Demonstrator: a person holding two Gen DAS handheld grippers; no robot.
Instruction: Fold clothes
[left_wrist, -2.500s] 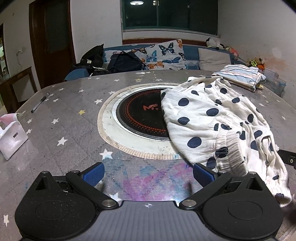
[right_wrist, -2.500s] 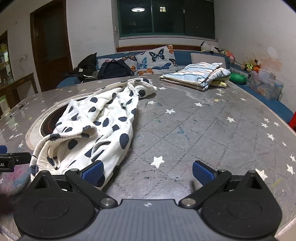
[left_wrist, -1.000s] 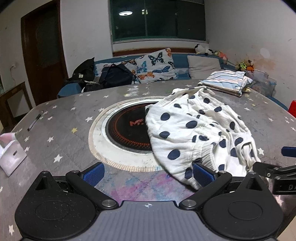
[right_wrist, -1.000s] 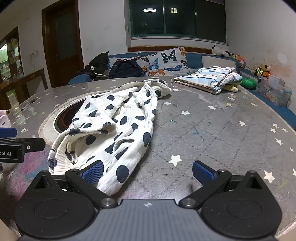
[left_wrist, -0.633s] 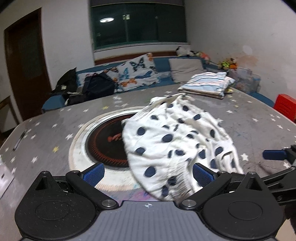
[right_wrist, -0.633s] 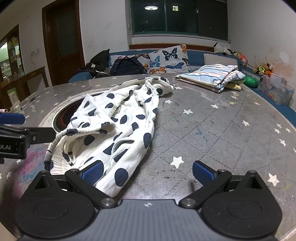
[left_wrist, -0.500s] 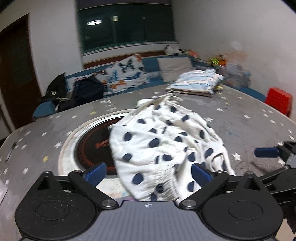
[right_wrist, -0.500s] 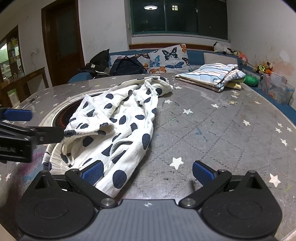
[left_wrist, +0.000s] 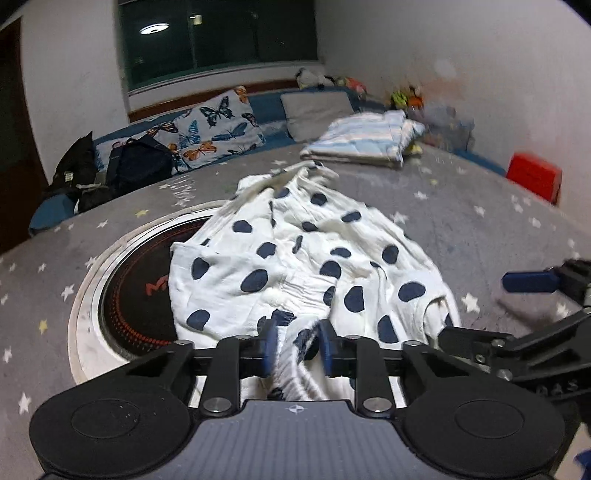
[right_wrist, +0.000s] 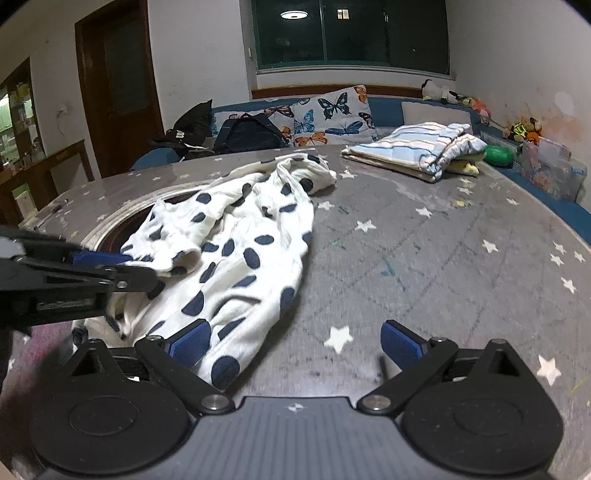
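Right now I am pinching the gathered waistband of the dotted garment (left_wrist: 306, 258) in my left claw (left_wrist: 294, 345), its two blue pads drawn close with a fold of ribbed cloth between them. I am gripping there, I judge, because the elastic edge is the firmest handle on a limp piece and lets me pull it straight before any crease is made. My right claw (right_wrist: 293, 341) is hanging spread wide over the near edge of the same garment, gripping nothing, one pad over the cloth at about 8 o'clock in its own view and the other over bare table (right_wrist: 461, 258); that suits taking the opposite corner of the waistband, though I cannot say it will.

The garment is lying rumpled, running from my claws toward 12 o'clock, its left part draped over the round black burner (left_wrist: 133, 291) set in the table. It is not folded as it lies.

At 1 o'clock a striped folded pile (right_wrist: 417, 149) is sitting near the far edge, well apart from the dotted piece. Beyond it at 2 o'clock a clear plastic box (right_wrist: 554, 171) is standing; it seems to be holding small colourful bits, but the view is too small to tell which.
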